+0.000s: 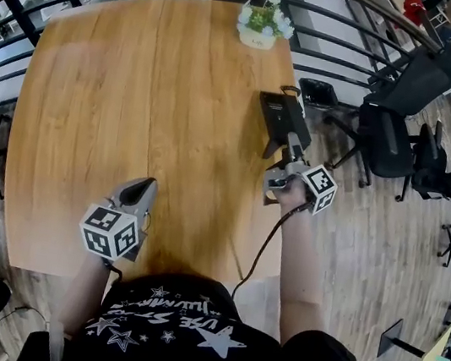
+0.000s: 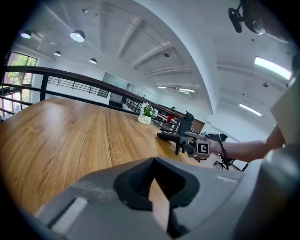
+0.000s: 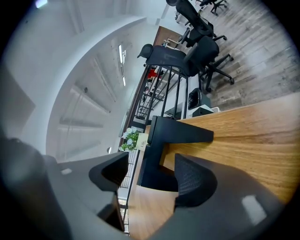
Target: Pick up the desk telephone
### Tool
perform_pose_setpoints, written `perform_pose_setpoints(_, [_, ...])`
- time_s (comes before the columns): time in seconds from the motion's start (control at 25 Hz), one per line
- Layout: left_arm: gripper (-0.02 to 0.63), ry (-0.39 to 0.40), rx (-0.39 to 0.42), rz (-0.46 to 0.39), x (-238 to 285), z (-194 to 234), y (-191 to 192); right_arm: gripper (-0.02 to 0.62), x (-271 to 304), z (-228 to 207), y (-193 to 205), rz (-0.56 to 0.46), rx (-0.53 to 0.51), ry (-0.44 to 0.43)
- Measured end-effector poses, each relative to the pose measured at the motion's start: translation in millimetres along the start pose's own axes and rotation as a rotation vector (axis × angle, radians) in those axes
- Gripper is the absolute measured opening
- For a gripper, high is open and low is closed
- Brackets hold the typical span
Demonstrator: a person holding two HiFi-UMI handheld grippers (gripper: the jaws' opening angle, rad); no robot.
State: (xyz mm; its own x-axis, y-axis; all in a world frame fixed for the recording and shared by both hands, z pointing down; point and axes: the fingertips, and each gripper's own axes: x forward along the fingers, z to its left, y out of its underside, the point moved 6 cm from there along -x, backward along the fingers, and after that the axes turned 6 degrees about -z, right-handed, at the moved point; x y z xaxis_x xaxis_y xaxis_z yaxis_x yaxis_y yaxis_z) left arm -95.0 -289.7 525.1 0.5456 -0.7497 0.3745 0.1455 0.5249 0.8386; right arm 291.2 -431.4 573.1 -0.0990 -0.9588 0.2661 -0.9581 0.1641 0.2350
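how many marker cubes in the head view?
2. One black-and-white marker cube sits on the left gripper over the wooden table's near edge; the other on the right gripper, by the black desk telephone. None seems hidden.

The left gripper [image 1: 147,188] points forward and slightly down, its jaws seemingly closed together with nothing between them. The right gripper [image 1: 288,153], rolled onto its side at the end of an outstretched bare forearm [image 1: 301,265], holds its jaws wide apart.
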Motion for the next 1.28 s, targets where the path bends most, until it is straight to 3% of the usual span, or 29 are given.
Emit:
perform_pose_setpoints(0.48, [0.002, 0.027, 0.048, -0.014, 35.2, 1.5, -25.1, 0.304, 31.7, 5.8, -6.0, -0.006, -0.012, 0.016])
perform_pose_setpoints(0.84, [0.002, 0.038, 0.077, 0.016, 57.1, 0.7, -28.6, 0.302, 43.8, -2.6, -6.1, 0.007, -0.035, 0.096])
perform_pose_setpoints(0.96, [0.002, 0.043, 0.081, 0.013, 61.0, -0.8, -30.7, 0.241, 44.0, -3.9, -5.5, 0.013, -0.052, 0.137])
perform_pose_setpoints(1.28, [0.002, 0.038, 0.059, 0.024, 60.1, 1.2, -23.2, 0.23, 42.5, -2.6, -4.1, -0.043, -0.089, 0.166])
